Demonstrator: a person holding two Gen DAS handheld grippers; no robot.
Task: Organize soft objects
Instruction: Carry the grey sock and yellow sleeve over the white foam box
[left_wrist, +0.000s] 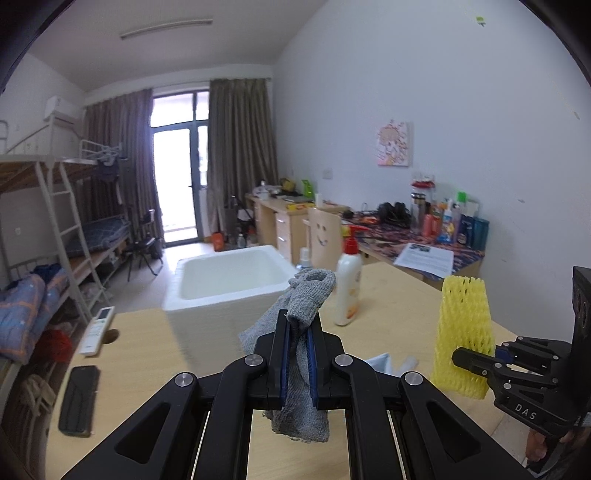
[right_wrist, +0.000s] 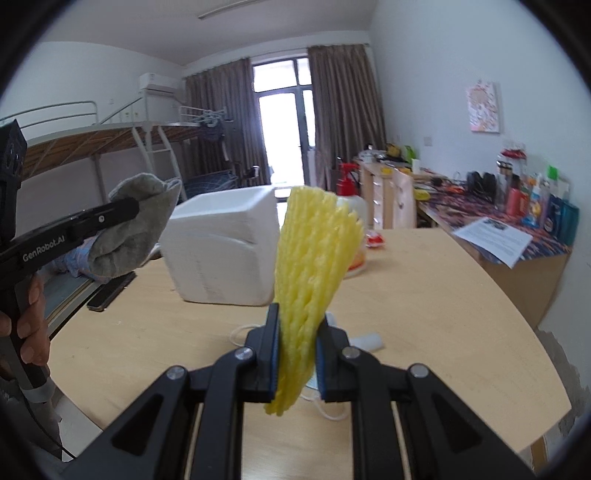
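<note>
My left gripper (left_wrist: 298, 332) is shut on a grey knitted cloth (left_wrist: 308, 291) and holds it above the wooden table, just in front of a white foam box (left_wrist: 207, 295). In the right wrist view the left gripper (right_wrist: 127, 206) and the grey cloth (right_wrist: 133, 229) are at the left, beside the foam box (right_wrist: 225, 243). My right gripper (right_wrist: 297, 325) is shut on a yellow foam net sleeve (right_wrist: 314, 251), held upright above the table. In the left wrist view the right gripper (left_wrist: 465, 360) and the yellow sleeve (left_wrist: 463, 325) are at the right.
A white lotion pump bottle (left_wrist: 349, 284) stands right of the box. A black phone (left_wrist: 79, 395) and a white remote (left_wrist: 96, 330) lie at the table's left edge (left_wrist: 55, 424). Small white items (right_wrist: 364, 341) lie on the table under my right gripper. A cluttered desk (left_wrist: 424, 236) stands behind.
</note>
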